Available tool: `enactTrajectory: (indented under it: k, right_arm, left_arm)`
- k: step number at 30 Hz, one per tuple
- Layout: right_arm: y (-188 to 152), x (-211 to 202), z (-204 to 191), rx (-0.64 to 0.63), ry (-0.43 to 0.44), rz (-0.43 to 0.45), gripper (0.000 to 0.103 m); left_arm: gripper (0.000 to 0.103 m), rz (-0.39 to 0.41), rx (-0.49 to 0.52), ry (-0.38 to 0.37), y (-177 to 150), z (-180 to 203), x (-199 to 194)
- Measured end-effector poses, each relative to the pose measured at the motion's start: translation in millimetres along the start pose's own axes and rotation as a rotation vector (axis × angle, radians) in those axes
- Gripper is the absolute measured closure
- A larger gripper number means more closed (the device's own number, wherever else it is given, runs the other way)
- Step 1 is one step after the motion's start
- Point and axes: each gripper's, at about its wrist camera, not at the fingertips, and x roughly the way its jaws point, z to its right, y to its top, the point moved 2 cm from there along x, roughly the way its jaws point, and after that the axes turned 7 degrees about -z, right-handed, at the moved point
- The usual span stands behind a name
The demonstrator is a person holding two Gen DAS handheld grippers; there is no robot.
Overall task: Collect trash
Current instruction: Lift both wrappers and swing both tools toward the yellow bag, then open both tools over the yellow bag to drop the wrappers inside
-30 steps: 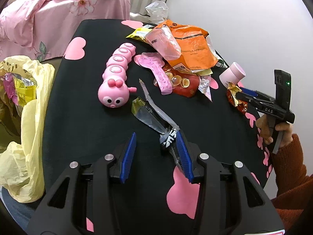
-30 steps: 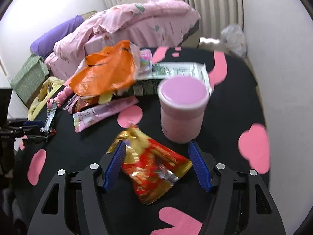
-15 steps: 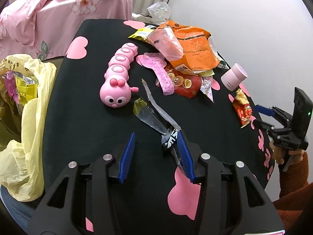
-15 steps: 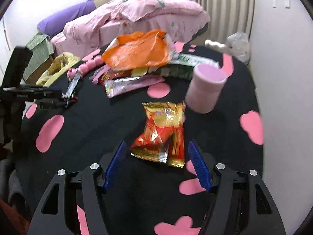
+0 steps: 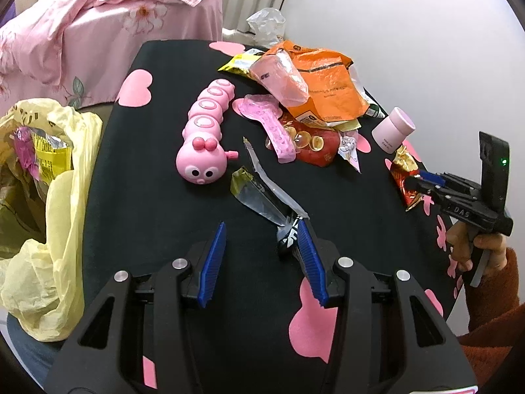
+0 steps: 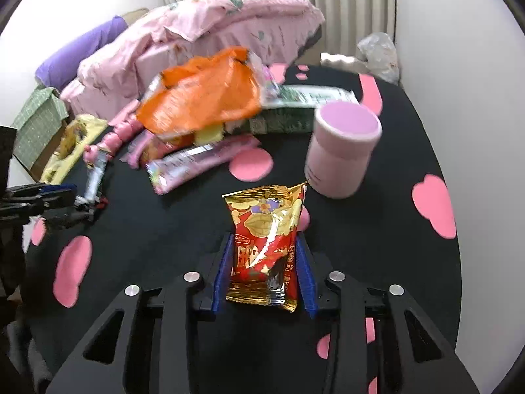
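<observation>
Closing right tool (image 6: 264, 271) pinching red-gold snack packet (image 6: 267, 246); left tool (image 5: 262, 261) half spread, silver wrapper (image 5: 262, 193) against one finger.

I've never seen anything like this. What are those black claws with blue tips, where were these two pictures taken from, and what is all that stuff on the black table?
There is no robot here: a person holds a hand-operated black clamp in each hand, and each clamp carries a camera looking along its blue fingers.

The left gripper has its jaws apart over a torn silver-and-black wrapper, which lies against one finger, not pinched.

The right gripper is closing its jaws on a red-and-gold foil snack packet.

On the black tablecloth with pink hearts lie a pink caterpillar toy, a crumpled orange plastic bag atop more wrappers, and a pink cylindrical tub. A yellow plastic bag beside the table already holds wrappers.
</observation>
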Motion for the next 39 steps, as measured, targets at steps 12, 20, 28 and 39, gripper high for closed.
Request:
enactTrajectory:
  k: [12, 20, 28, 39]
  right_arm:
    - [3.6, -13.6, -15.4, 0.022, 0.054, 0.061, 0.069]
    - [10.0, -22.7, -34.8, -0.024, 0.053, 0.085, 0.069]
    - [48.8, -54.3, -69.1, -0.092, 0.101, 0.205, 0.069]
    - [115.0, -62.7, -167.4, -0.311, 0.153, 0.312, 0.069]
  left_arm:
    - [0.059, -0.041, 0.175, 0.067, 1.4, 33.9, 19.9]
    - [0.082, 0.003, 0.146, 0.028, -3.7, 33.8, 7.0]
    - [0.082, 0.209, 0.047, 0.075, 9.2, -2.5, -65.3]
    - [0.082, 0.369, -0.097, 0.21, 15.8, -85.5, -138.4]
